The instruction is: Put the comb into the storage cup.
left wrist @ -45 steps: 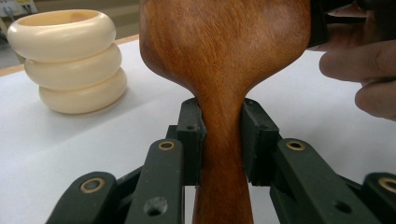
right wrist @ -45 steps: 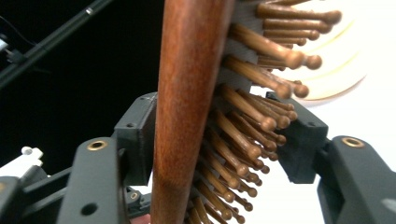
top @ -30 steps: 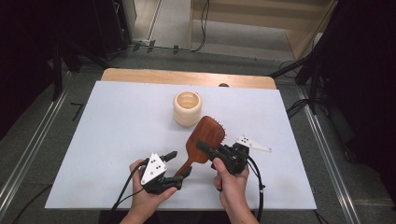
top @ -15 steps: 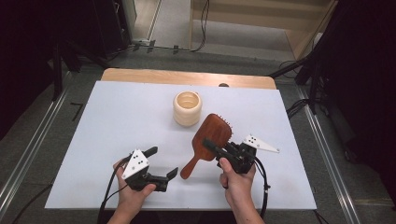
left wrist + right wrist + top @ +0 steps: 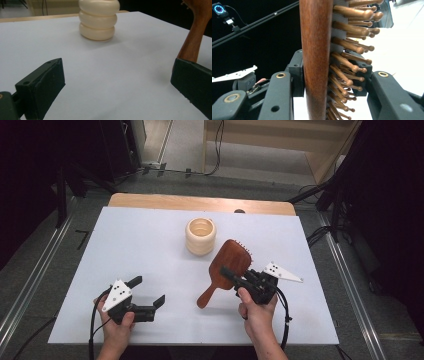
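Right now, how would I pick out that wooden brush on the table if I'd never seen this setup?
Start at the white table and find the cream ribbed cup near its far edge. Just right of it, the hairbrush is clamped in the right gripper. It is the one reddish-brown thing, paddle-shaped, with wooden pins.

Glossy reddish wooden hairbrush [image 5: 230, 265]; smooth cream ribbed cup [image 5: 200, 236]; matt white tabletop [image 5: 140, 240].

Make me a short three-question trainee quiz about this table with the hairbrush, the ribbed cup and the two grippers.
1. True or false: the left gripper is clamped on the hairbrush.
2. What do the right gripper fingers press on? A) the brush head B) the cup C) the table
3. Does the cream ribbed cup stand upright or lie tipped?

Key: 1 false, it is open and apart from the brush. 2 A. 3 upright.
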A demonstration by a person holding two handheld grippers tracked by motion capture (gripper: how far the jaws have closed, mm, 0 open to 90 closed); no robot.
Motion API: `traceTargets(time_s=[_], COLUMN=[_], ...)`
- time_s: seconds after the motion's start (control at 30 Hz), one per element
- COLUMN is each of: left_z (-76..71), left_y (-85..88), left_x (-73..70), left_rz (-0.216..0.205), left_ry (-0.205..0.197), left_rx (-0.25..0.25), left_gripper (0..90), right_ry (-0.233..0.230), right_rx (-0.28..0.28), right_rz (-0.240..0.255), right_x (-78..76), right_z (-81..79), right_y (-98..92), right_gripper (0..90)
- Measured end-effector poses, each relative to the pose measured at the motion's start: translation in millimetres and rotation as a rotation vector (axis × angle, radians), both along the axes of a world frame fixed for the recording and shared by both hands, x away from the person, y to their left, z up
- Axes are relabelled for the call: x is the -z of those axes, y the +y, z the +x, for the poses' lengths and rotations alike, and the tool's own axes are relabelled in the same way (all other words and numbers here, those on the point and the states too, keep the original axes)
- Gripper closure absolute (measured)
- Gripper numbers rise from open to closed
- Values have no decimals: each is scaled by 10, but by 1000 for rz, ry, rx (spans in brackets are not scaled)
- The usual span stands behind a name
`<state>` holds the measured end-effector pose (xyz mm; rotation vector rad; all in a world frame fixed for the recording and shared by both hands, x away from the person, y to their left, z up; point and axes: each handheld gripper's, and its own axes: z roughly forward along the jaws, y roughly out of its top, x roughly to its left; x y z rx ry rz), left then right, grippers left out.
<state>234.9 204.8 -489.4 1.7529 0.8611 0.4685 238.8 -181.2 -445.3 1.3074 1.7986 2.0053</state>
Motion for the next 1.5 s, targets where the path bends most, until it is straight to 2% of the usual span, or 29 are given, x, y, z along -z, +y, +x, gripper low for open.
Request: traceTargets(time_s=[0.13, 0.2, 0.43, 0.57, 0.83, 0.97, 1.0, 1.03, 1.27, 1.43, 1.5], left_z=[10, 21, 55, 64, 77, 76, 76, 76, 62, 63, 61], left_y=[103, 202, 438, 517, 694, 815, 815, 839, 821, 840, 857], left_x=[-11, -13, -22, -24, -37, -38, -38, -19, 18, 26, 30], left_rz=[6, 22, 27, 18, 31, 16, 16, -5, -6, -26, -47], left_ry=[0, 3, 7, 6, -4, -19, -19, -13, -18, -15, -14], left_rx=[-20, -47, -102, -119, -146, -166, -166, -171, -157, -172, -173], left_gripper=[0, 0, 0, 0, 0, 0, 0, 0, 0, 0, 0], right_ry=[-3, -2, -16, -29, -38, -43, -44, -43, -50, -47, -48], right_rx=[3, 4, 4, 9, 15, 14, 15, 16, 29, 33, 36], right_rz=[-3, -2, -19, -25, -46, -56, -54, -54, -63, -66, -65], right_x=[-4, -8, -61, -84, -113, -141, -146, -152, -176, -186, -202], right_z=[19, 42, 74, 101, 156, 194, 203, 211, 260, 297, 328], right_y=[-18, -37, -62, -82, -72, -63, -64, -66, -92, -102, -97], right_gripper=[534, 535, 534, 534, 533, 533, 533, 533, 533, 533, 533])
